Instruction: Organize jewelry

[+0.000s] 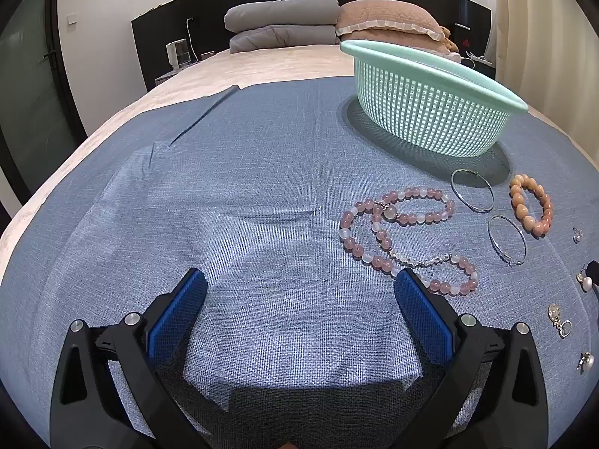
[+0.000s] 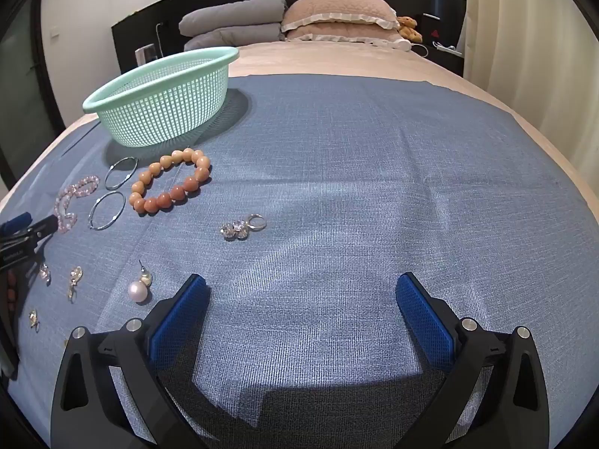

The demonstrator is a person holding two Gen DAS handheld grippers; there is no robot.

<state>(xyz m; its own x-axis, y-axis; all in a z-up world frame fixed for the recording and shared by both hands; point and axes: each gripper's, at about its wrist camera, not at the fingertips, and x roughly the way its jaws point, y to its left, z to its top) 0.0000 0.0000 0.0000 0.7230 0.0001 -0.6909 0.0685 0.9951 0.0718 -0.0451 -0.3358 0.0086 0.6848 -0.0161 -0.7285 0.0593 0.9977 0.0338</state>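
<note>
A mint green mesh basket (image 1: 430,104) (image 2: 164,104) stands on a blue cloth (image 1: 262,187) (image 2: 374,187). In front of it lie a pink and white bead necklace (image 1: 404,235) (image 2: 71,202), two silver hoops (image 1: 472,190) (image 1: 507,239) (image 2: 120,173) (image 2: 106,210), an orange bead bracelet (image 1: 531,202) (image 2: 170,183), a crystal ring cluster (image 2: 241,227), a pearl earring (image 2: 137,289) and small earrings (image 1: 559,320) (image 2: 75,278). My left gripper (image 1: 299,288) is open and empty, its right finger beside the necklace. My right gripper (image 2: 303,292) is open and empty, right of the pearl earring.
The cloth covers the foot of a bed with a beige cover (image 1: 269,67). Grey folded duvets (image 1: 280,22) and pink pillows (image 2: 337,15) lie by the black headboard. The left gripper's tip shows at the left edge of the right wrist view (image 2: 22,232).
</note>
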